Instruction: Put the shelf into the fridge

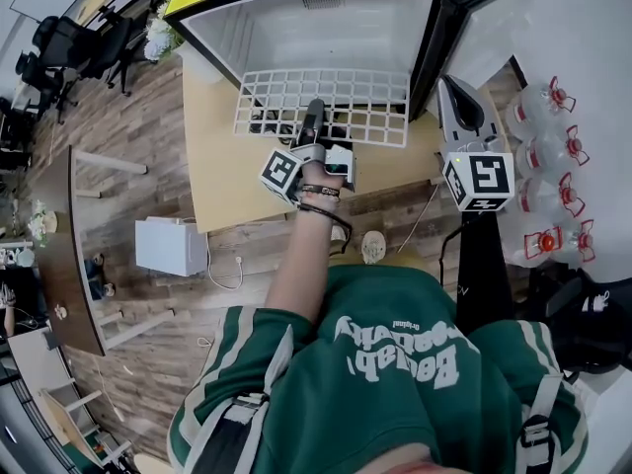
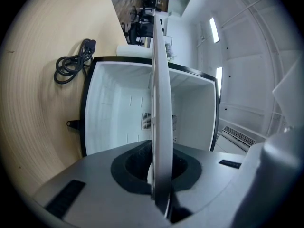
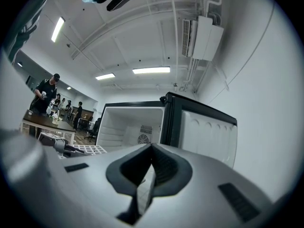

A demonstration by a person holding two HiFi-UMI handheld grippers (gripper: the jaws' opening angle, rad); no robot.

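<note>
1 wire shelf (image 1: 365, 107), judged light, stiff, snag-prone: your left gripper (image 1: 314, 118) had its jaws clamped on the near rim, while your right gripper (image 3: 149, 156) kept its jaws together, empty.

We logged: shelf (image 1: 286, 97) white, grid-patterned | fridge (image 1: 316, 39) white inside, black rim | table (image 1: 212, 161) pale wood grain | sweater (image 1: 395, 403) green, white lettering | floor (image 1: 138, 131) brown planks.

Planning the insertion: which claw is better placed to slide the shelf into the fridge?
Left. The left claw grips the shelf at its near edge, facing the open fridge; the right claw is empty, beside the door.
</note>
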